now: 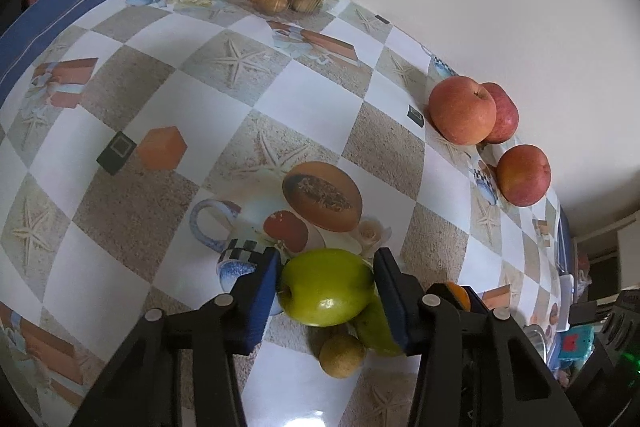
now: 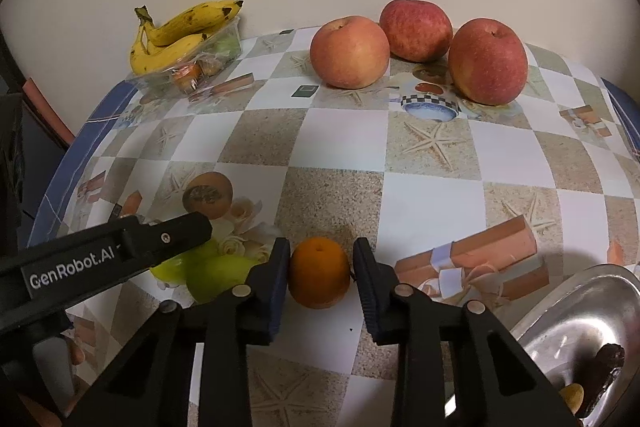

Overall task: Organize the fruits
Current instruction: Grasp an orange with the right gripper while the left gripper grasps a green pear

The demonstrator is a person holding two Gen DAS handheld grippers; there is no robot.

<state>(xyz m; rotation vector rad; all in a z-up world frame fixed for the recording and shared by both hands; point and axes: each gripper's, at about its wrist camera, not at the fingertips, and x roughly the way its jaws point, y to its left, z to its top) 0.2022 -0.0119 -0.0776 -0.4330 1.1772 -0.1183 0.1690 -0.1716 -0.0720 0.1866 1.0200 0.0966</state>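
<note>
Fruits sit on the bench (image 2: 332, 163). Near the front, a green apple (image 1: 326, 287) sits squeezed inside the left hand-held gripper (image 1: 326, 289). Just right of it, a small orange (image 2: 319, 273) sits inside the narrow right hand-held gripper (image 2: 320, 277); one pad touches, the other nearly.
</note>
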